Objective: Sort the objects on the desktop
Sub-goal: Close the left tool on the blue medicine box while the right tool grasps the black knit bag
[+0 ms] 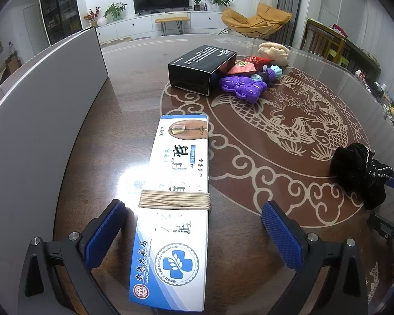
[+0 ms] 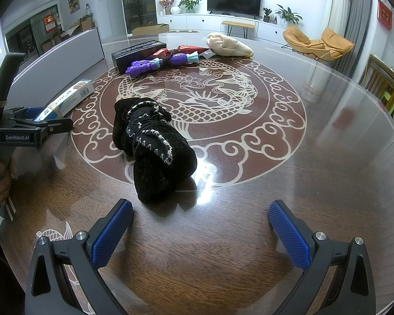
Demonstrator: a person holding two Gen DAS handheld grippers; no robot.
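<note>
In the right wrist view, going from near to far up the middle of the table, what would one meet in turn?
Right gripper, open, near the bottom edge → black knitted bundle → purple toy → black box → cream cloth bundle at the far rim of the table.

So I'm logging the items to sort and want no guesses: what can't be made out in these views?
- Red item, left wrist view: partly hidden behind the black box and purple toy; identity unclear.
- Ointment box, left wrist view: near end cut off by the frame edge.
- Black box print, right wrist view: too small to read.
</note>
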